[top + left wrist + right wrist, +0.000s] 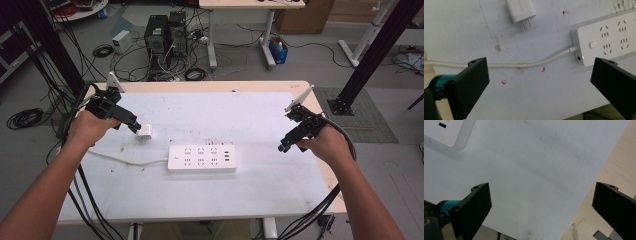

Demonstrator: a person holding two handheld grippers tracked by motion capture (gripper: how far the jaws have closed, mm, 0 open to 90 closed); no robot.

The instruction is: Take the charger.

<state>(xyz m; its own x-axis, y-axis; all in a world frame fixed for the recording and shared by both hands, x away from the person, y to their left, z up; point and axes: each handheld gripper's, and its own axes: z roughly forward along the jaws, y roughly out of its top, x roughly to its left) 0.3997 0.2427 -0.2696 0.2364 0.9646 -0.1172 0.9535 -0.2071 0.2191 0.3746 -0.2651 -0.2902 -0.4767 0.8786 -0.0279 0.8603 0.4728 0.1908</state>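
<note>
Here the table [320, 107] carries one white mat [260, 130] over most of its wooden top, likely to give the work a plain, protected surface; a strip of bare wood shows at the right edge. On the mat lies one power strip [202, 159], flat and sockets up, near the middle and a little toward the person, so both hands can reach it. Its face shows six sockets in two rows of three, plus a small block of ports at the right end, too small to count. One white cord [125, 160] runs from its left end across the mat and off the table's left side.

Two forearms come in from below, one gripper in each hand. The left gripper [136, 126] reaches in low from the left, its tips just beside the one white charger [145, 132]. The charger lies flat on the mat, just behind and left of the strip and apart from it, its two prongs pointing roughly toward the strip in the left gripper view [520, 10]. The jaws stand wide and released, nothing between them, so the charger is not yet held; the likely aim is to pick it up and plug it in.

The right gripper [284, 146] hangs over the mat's right part, well apart from the strip, jaws likewise spread and empty, probably waiting to steady the strip.
</note>
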